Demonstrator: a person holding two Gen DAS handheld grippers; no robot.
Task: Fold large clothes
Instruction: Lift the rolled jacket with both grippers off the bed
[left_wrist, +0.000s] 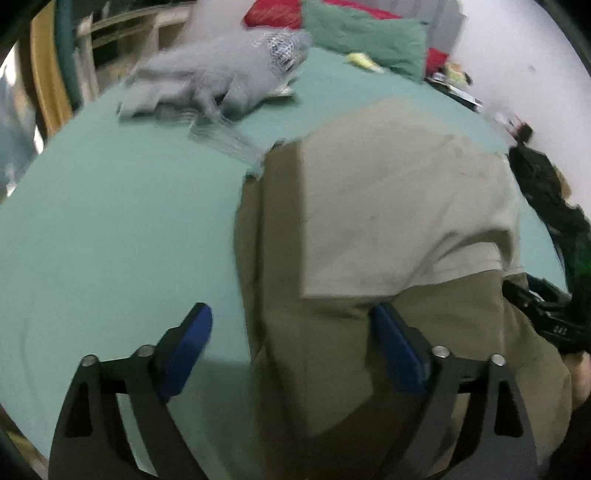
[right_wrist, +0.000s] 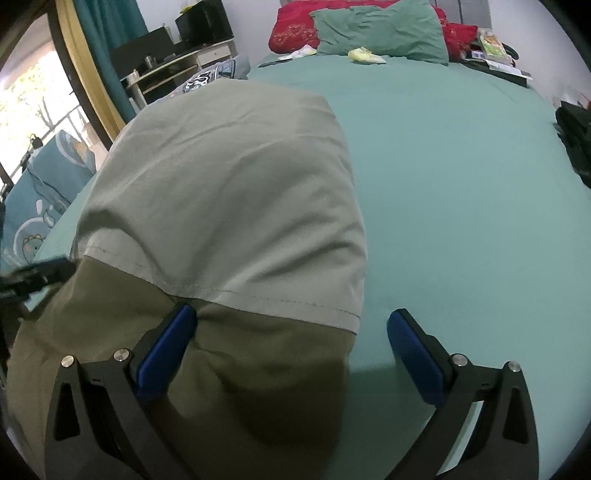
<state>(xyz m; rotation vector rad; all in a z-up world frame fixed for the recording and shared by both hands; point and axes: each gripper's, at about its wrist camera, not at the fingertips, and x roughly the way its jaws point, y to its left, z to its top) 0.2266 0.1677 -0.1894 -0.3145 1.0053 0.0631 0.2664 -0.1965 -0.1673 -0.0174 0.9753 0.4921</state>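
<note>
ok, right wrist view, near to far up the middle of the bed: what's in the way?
Right gripper, jaws open → khaki garment, pale folded-over part above the darker part → bare green bedsheet → small yellow item → green pillow → red pillow behind it.

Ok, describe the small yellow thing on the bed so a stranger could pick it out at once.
Start at the big green bed sheet and look to its far end, where a green pillow leans on a red pillow. The small yellow thing lies on the sheet just in front of the green pillow. It is the only pale yellow item there.
</note>
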